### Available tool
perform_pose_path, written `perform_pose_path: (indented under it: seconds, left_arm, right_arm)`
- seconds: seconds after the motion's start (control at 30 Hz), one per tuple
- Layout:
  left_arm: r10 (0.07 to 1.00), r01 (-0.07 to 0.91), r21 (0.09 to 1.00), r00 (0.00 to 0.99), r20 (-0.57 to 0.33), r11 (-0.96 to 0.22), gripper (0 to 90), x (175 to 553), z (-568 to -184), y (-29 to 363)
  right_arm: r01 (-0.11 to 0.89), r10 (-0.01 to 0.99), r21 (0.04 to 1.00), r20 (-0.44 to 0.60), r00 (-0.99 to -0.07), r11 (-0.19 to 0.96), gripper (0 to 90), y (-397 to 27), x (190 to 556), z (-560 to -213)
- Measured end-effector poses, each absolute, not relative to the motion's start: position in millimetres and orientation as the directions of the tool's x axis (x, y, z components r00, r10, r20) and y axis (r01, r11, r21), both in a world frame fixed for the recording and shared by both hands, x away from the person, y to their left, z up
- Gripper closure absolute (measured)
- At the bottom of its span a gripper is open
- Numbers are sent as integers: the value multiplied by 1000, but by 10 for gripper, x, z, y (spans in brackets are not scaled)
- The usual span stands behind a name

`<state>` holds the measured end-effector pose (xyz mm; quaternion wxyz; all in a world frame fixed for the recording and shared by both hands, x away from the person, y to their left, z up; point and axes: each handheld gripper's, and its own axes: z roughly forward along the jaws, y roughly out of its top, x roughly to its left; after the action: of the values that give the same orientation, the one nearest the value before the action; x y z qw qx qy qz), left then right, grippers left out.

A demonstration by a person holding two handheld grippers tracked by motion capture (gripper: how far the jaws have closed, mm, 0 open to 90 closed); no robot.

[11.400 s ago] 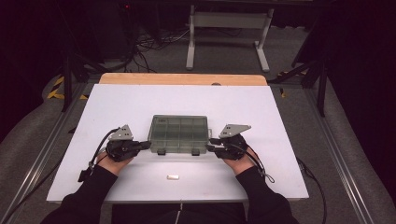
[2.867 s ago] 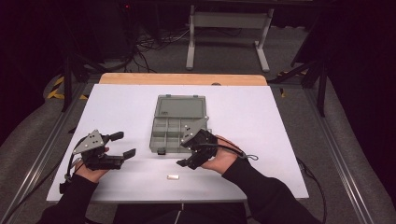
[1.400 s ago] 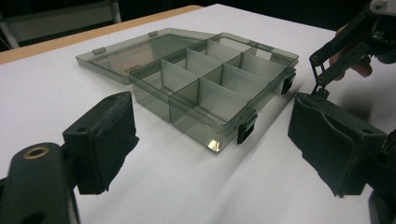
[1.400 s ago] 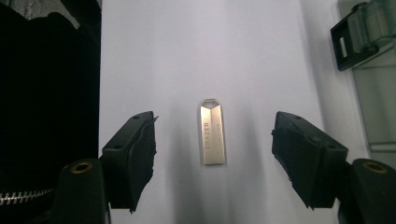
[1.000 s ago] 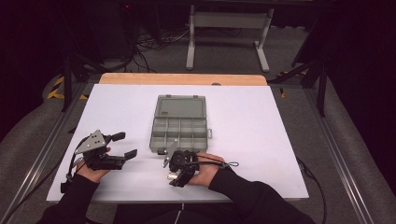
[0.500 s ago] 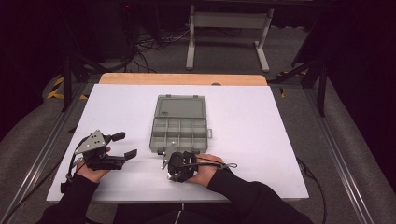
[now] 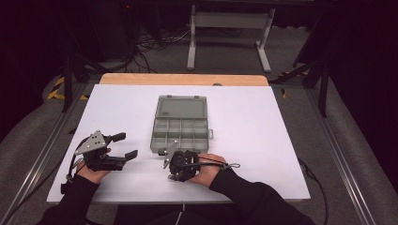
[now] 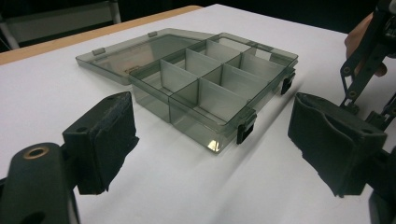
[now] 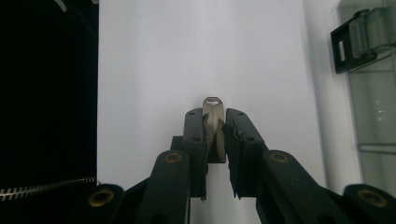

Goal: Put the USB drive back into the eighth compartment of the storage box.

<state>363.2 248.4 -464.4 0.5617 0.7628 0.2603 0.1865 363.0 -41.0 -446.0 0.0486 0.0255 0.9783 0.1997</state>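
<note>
- Gripping a small translucent grey plastic piece (image 9: 214,122), the right gripper (image 9: 214,119) has just been closing its jaws; the pads now press on the piece from both sides, with its pointed tip poking out beyond them.
- Piece looks like a loose divider for the box, though its full shape is hidden between the pads.
- Right gripper (image 7: 174,165) sits low over the white table (image 7: 263,136), at the near edge, just in front of the box's near left corner.
- Smoke-grey transparent plastic compartment box (image 7: 180,133) lies mid-table, lid (image 7: 182,107) folded flat on the far side, black latches (image 8: 246,127) hanging off the near wall. Compartments look empty.
- Left gripper (image 7: 123,145) rests well to the left of the box, jaws spread wide, nothing between them. In the left gripper view its pads (image 8: 106,140) frame the box (image 8: 219,93) from a distance.
- Judged step: piece just pinched off the table; lift and carry to the box likely next.
- Risks, as I read them:
  - Hold is narrow and near the pad tips; smooth plastic could twist or slip out on the lift.
  - Piece lies flat in the grip; it may need turning upright to fit a slot, and a tilt could jam it against a partition.
  - Nothing steadies the box; a push from the piece could slide the light case across the smooth table.
  - Near latch stands close to the right gripper; a careless swing could snag it.
</note>
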Motion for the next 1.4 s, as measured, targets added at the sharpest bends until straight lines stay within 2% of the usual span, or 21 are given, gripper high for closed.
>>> perform_pose_path:
  seconds: [0.93, 1.4]
  left_arm:
    - [608, 195, 955, 794, -18, -225, 157, 3628, -4645, 2480]
    - [609, 195, 955, 793, -19, -225, 157, 3629, -4645, 2480]
  right_arm:
    - [33, 110, 487, -130, -985, 873, 790, -666, 3729, -3979]
    - [86, 191, 533, -145, -971, 842, 790, -847, 3878, -3879]
